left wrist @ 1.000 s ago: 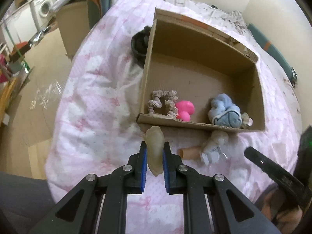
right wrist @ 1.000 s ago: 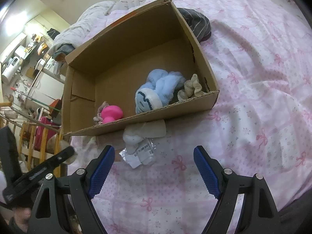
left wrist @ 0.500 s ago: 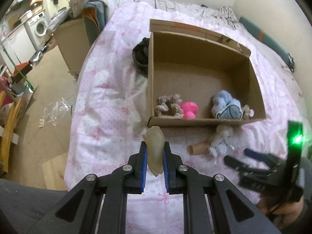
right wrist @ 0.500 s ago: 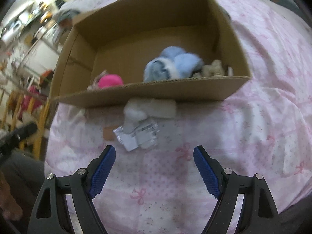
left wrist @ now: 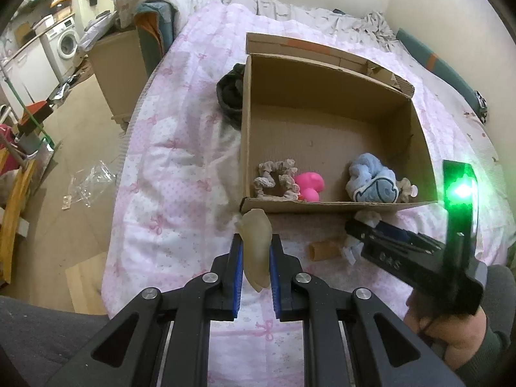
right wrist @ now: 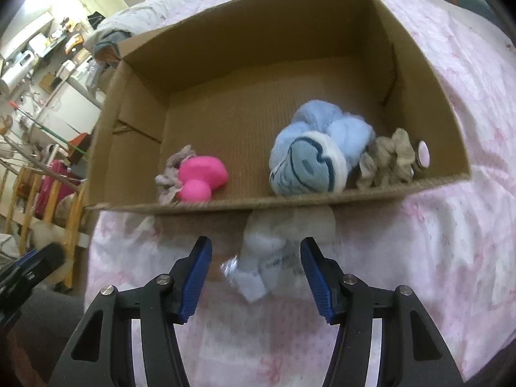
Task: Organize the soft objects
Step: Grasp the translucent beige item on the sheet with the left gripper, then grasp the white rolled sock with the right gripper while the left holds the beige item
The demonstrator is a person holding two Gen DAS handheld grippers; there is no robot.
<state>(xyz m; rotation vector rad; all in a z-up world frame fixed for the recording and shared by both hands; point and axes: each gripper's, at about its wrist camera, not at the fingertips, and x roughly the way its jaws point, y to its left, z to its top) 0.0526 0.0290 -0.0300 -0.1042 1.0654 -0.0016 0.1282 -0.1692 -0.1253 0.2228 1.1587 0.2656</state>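
My left gripper is shut on a beige, translucent soft pad, held just before the near left corner of the cardboard box. The box holds a grey scrunchie, a pink toy, a blue plush and a beige scrunchie. A white wrapped soft bundle lies on the pink bedspread against the box's near wall. My right gripper straddles the bundle with its jaws closing. The pads do not visibly press on it.
A short tan tube lies beside the white bundle. A dark cloth sits against the box's left wall. The bed's edge drops to the floor on the left, where another carton stands. A hand holds the right gripper.
My right gripper has moved in toward the box and over the white bundle, and its jaws have narrowed around it. The left gripper still holds the beige pad in about the same place.
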